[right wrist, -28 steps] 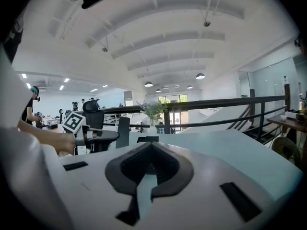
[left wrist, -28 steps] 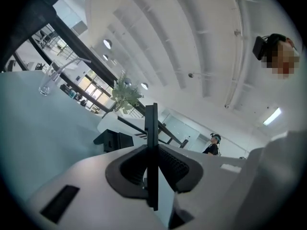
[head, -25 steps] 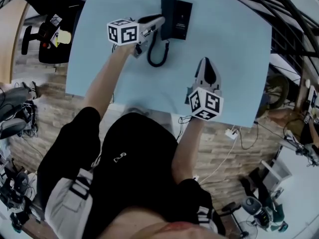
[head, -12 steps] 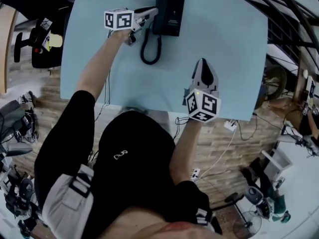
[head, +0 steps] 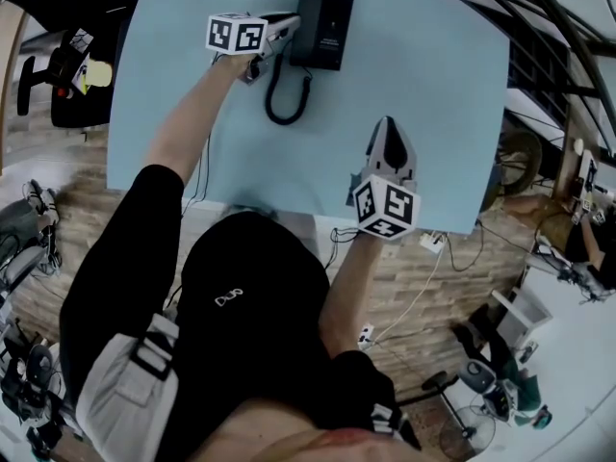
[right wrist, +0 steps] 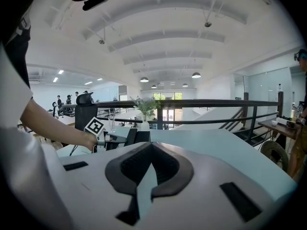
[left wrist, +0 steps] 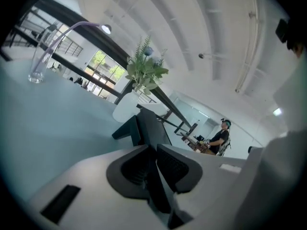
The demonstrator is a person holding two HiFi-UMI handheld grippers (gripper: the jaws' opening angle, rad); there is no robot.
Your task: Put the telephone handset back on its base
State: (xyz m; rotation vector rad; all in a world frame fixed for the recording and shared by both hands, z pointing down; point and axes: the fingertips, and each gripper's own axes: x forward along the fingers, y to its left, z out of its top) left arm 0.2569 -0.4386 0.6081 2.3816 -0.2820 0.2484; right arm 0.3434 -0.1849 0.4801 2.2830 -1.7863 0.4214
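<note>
1. Though the L gripper (head: 294,19) reaches in from the phone's left, its jaws are together at the tips, w/ no wide gap btwn them. A dark strip shows in the slit, and I can't tell if that's a pinched edge or just the black phone beneath.
2. The tips sit right against the handset (head: 308,12), side-on. That's prob. so it can be nudged or steadied sideways into its cradle w/o covering the base (head: 335,35) from above.
3. R gripper (head: 388,128) is held well apart from the phone, over bare table (head: 443,114) nearer the person, jaws closed on nothing. It looks parked out of the way, so this is likely a one-gripper job.
4. Handset location: it lies lengthwise along the base's left side, near the table's far edge. It seems seated or v. nearly so, but the head view is too steep to say whether it's fully down.
5. Look: a narrow black bar, same matte black as the base, so the seam btwn them is hard to read.
6. The cord (head: 281,99) is coiled and also black. It runs from the handset's near end in a loose U-loop on the table toward the person. It's slack, so I'd judge it won't drag the handset off.
</note>
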